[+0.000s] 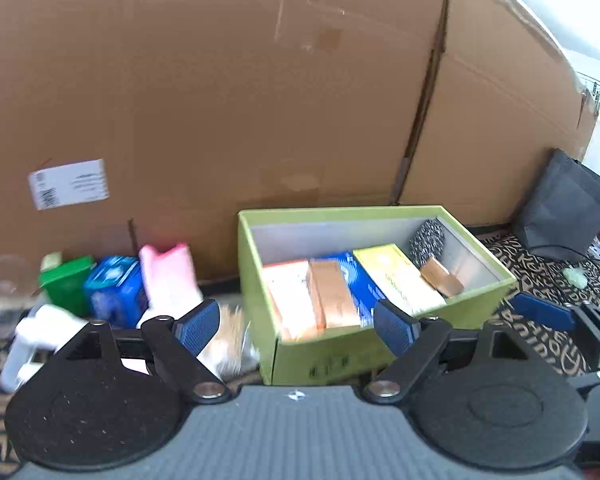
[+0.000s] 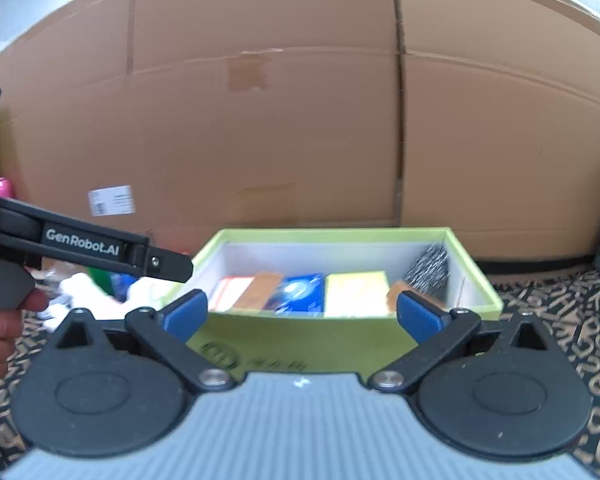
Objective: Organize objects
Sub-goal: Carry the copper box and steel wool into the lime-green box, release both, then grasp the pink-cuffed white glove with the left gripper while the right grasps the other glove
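Observation:
A lime-green storage box [image 1: 480, 300] stands on the patterned cloth and holds several small packs: orange, blue and yellow boxes [image 1: 396, 276] and a steel scourer [image 1: 428, 240]. It also shows in the right wrist view [image 2: 480, 280]. Left of it lie a pink pack [image 1: 168, 276], a blue pack [image 1: 114, 288], a green box [image 1: 66, 280] and white items [image 1: 40, 332]. My left gripper [image 1: 296, 326] is open and empty before the box's near left corner. My right gripper [image 2: 302, 314] is open and empty, in front of the box.
A tall cardboard wall [image 1: 260, 100] stands right behind everything. A dark grey bag [image 1: 564, 208] sits at the far right. The left gripper's body and a hand [image 2: 4, 332] show at the left of the right wrist view. Patterned cloth [image 2: 560, 320] covers the surface.

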